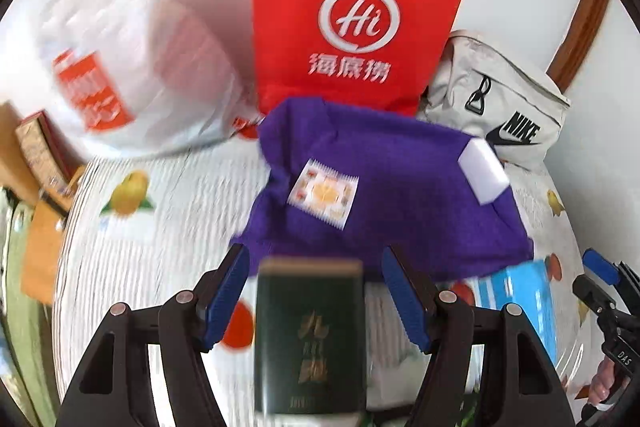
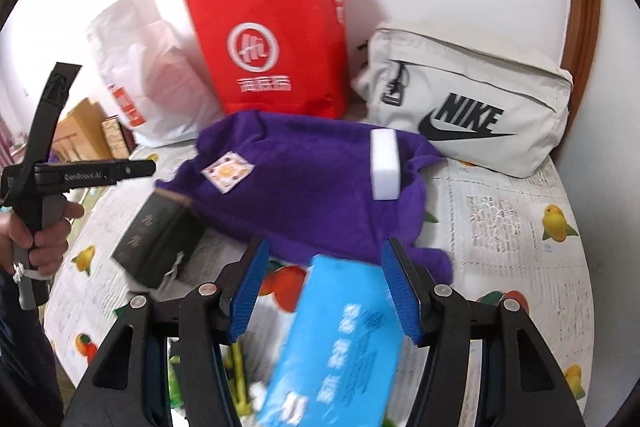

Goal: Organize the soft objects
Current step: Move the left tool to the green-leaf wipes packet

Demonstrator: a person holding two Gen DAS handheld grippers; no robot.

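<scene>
A purple cloth [image 1: 380, 195] [image 2: 304, 187] lies crumpled on the fruit-print tablecloth [image 2: 500, 227]. On it rest a white sponge block [image 1: 484, 171] [image 2: 385, 171] and a small patterned sachet [image 1: 323, 193] [image 2: 228, 171]. My left gripper [image 1: 315, 253] is open above a dark green box [image 1: 310, 335] [image 2: 156, 243], with a gap on each side of the box. My right gripper [image 2: 325, 247] is open over a blue tissue pack [image 2: 340, 339] [image 1: 520, 307] that lies on the table. Both packs are blurred.
A red paper bag [image 1: 352, 19] [image 2: 272, 47] stands against the wall, with a white plastic bag [image 1: 132, 67] [image 2: 148, 75] to its left and a pale Nike pouch [image 1: 500, 107] [image 2: 468, 99] to its right. A hand [image 2: 44, 235] grips the left handle. Boxes stand beyond the table's left edge.
</scene>
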